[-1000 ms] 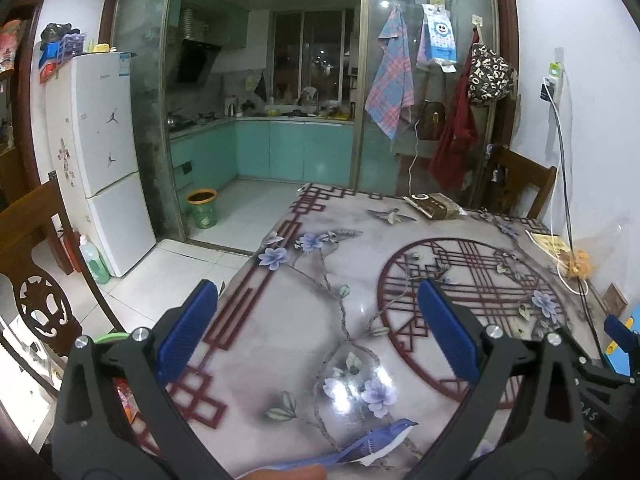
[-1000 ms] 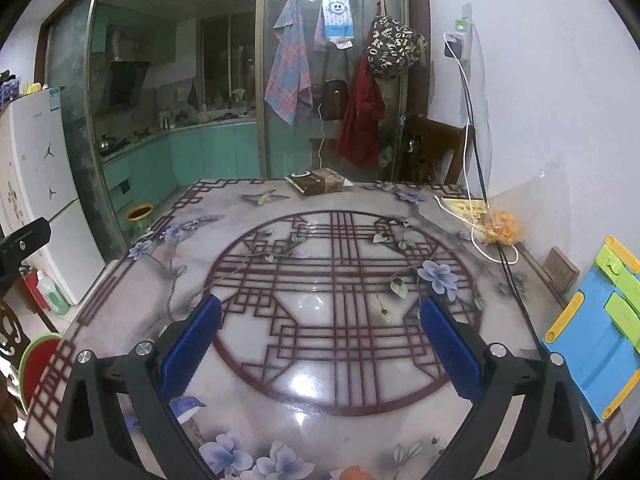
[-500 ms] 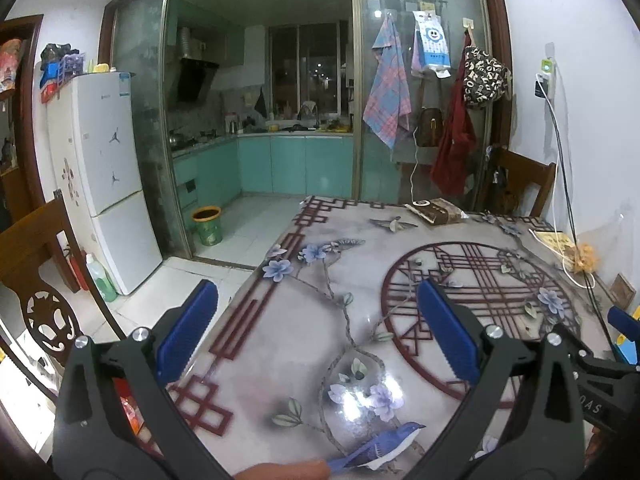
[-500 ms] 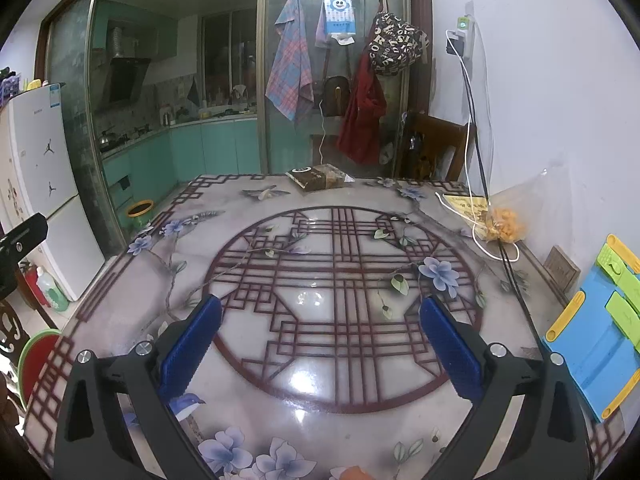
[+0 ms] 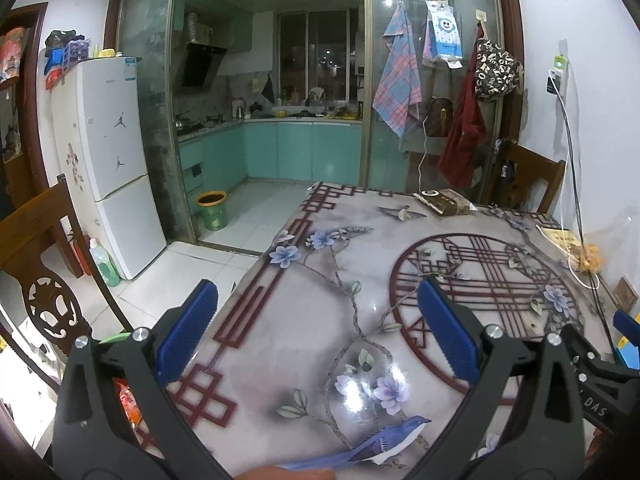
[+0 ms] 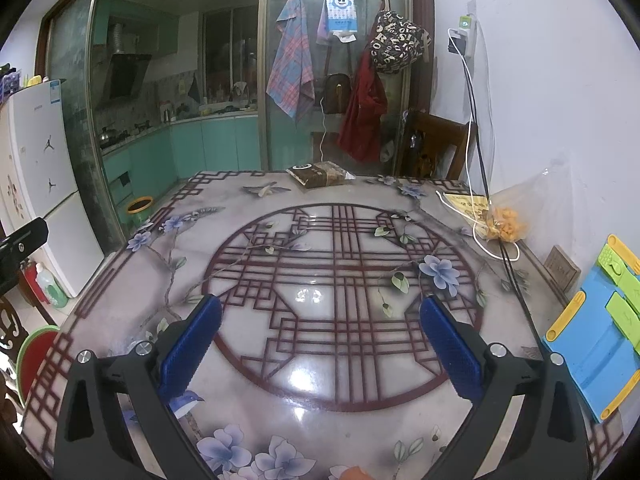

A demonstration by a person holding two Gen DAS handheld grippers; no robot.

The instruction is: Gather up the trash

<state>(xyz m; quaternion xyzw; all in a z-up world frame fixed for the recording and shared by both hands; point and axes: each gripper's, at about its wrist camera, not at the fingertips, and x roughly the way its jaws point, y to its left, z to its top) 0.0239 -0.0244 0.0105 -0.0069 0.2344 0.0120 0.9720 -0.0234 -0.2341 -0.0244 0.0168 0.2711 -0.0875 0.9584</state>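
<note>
Hovering above the near edge of the surface (image 6: 320, 248), the left gripper (image 5: 318, 320) and the right gripper (image 6: 320, 328) both have their blue fingers spread wide with nothing between them. The surface carries a printed pattern of a dark red lattice circle, flowers and a blue bird. A brown packet (image 6: 320, 174) lies flat at the far edge, near the middle of that side; in the left wrist view it (image 5: 444, 202) sits toward the far right corner. A clear plastic bag with orange pieces (image 6: 506, 226) rests at the right edge against the wall, with a white cable (image 6: 480, 236) looping beside it and a yellow paper (image 6: 464, 202) just behind it. A small brown box (image 6: 562, 268) sits nearer along the same right edge, and a blue and green plastic board (image 6: 600, 336) lies at the near right corner. On the kitchen floor beyond the left edge stands a green bin with an orange rim (image 5: 212, 210)
</note>
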